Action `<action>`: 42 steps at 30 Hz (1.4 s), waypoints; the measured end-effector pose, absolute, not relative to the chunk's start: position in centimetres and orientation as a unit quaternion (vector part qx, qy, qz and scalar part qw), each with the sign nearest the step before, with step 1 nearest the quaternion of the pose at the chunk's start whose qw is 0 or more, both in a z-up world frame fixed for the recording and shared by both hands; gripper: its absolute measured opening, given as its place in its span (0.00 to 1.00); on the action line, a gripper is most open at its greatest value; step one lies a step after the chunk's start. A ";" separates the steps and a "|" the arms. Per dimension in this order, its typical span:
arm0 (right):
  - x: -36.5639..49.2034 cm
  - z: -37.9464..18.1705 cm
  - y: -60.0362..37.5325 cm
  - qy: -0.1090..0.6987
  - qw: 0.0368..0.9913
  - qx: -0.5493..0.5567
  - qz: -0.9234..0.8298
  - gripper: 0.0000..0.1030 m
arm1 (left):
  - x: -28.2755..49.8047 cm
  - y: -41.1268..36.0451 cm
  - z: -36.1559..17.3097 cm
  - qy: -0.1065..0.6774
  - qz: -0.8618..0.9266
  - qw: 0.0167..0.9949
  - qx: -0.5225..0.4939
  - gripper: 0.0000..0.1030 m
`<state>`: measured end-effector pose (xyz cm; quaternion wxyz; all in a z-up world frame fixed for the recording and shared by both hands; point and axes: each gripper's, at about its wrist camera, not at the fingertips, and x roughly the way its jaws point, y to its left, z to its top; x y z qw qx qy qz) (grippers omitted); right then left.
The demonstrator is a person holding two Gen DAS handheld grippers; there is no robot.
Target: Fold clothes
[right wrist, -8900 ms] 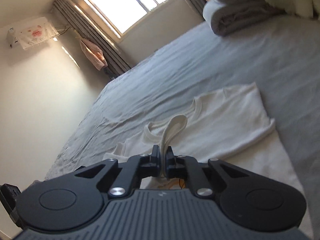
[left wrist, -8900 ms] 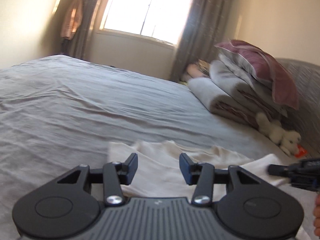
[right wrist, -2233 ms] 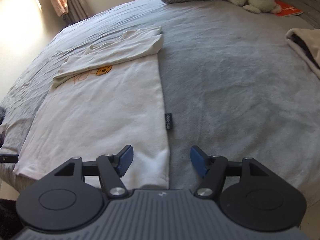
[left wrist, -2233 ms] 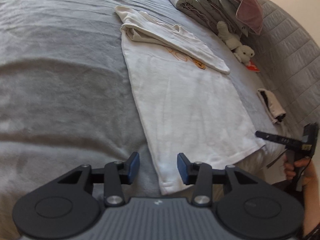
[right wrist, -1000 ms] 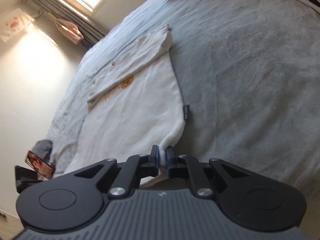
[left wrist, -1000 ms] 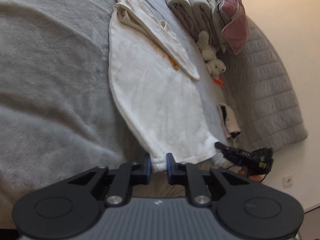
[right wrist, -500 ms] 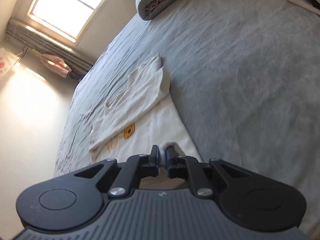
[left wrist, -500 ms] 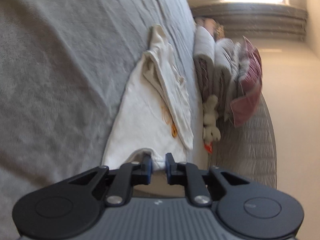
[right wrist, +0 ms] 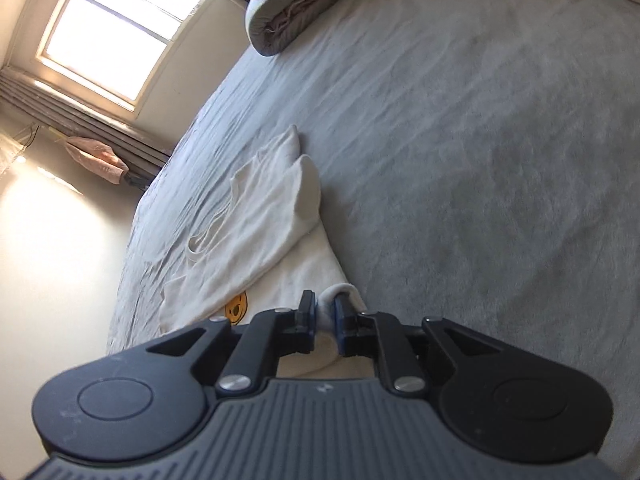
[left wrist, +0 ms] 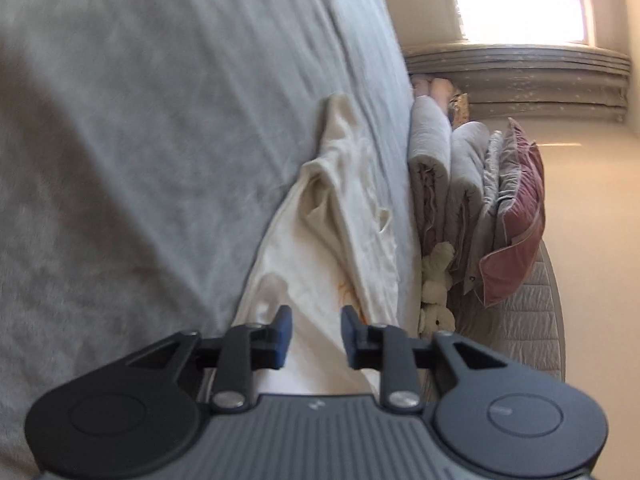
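Everywhere grey bedspread (right wrist: 500,140), sunlit window (right wrist: 108,36), cream walls (left wrist: 592,200), curtains (left wrist: 520,76).

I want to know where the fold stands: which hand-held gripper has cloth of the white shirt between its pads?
The right hand-held gripper: the white shirt hem bunches between its nearly closed pads. The left hand-held gripper stands apart, its pads off the cloth.
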<state>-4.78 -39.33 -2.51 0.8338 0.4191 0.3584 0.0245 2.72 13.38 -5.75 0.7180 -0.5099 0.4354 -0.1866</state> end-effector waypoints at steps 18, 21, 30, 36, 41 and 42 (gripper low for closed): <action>-4.8 -1.6 -37.1 0.311 0.910 0.274 0.028 0.57 | 1.5 9.6 -3.2 0.408 -0.201 0.859 -0.236 0.45; -4.2 -2.3 -35.3 0.315 0.925 0.209 0.031 0.53 | 0.9 8.3 -2.9 0.393 -0.199 0.882 -0.167 0.38; -4.2 -3.0 -32.2 0.273 0.959 0.077 -0.006 0.07 | -0.8 6.0 -1.6 0.325 -0.179 0.927 -0.044 0.04; -3.8 -2.3 -31.7 0.216 0.974 0.053 -0.034 0.06 | -0.4 6.2 -0.2 0.266 -0.163 0.949 -0.052 0.04; -2.4 -2.7 -31.5 0.189 0.979 0.052 -0.059 0.06 | 2.5 5.8 -0.9 0.260 -0.138 0.952 -0.080 0.04; -1.9 -2.8 -31.4 0.191 0.978 0.051 -0.063 0.06 | 2.9 5.6 -1.1 0.260 -0.133 0.953 -0.081 0.04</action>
